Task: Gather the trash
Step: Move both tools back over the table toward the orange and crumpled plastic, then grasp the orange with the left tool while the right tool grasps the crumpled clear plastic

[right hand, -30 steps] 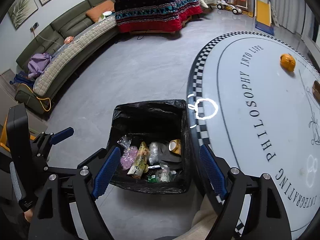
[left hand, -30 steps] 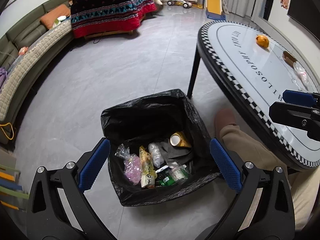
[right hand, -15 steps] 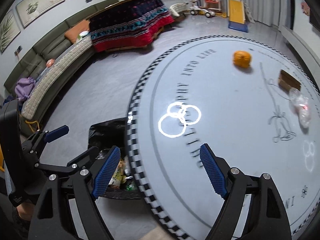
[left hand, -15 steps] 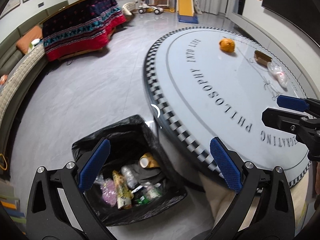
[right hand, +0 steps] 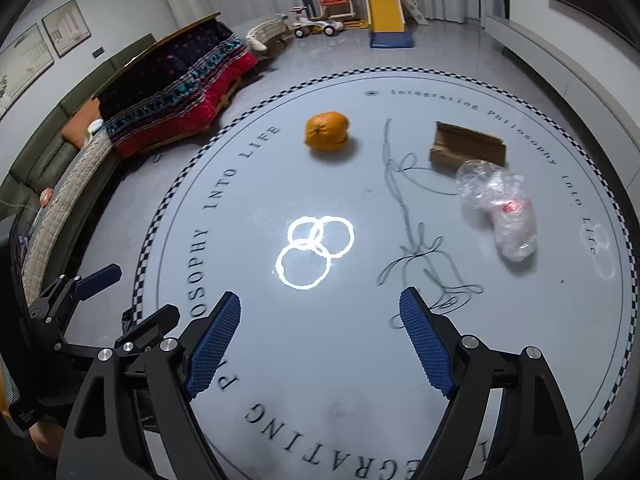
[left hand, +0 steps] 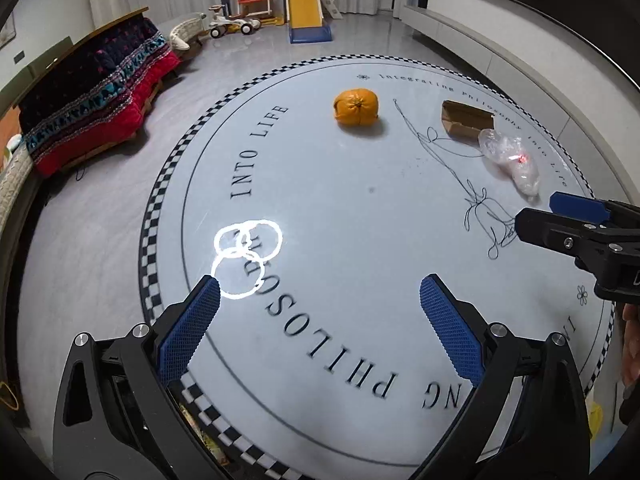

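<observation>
Beyond my round bench (right hand: 360,360) with its checkered rim and printed lettering, I see a sofa (right hand: 60,200), a red patterned blanket (right hand: 180,92), and a children's slide (right hand: 386,12) beside a toy car (right hand: 316,26).

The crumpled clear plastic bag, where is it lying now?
The plastic bag lies on the right side of the round table, just in front of the brown cardboard piece and right of the orange.

Round lettered table (right hand: 360,360) with checkered rim, bearing orange peel (right hand: 327,130), cardboard piece (right hand: 466,148), crumpled plastic wrap (right hand: 500,208)
</observation>
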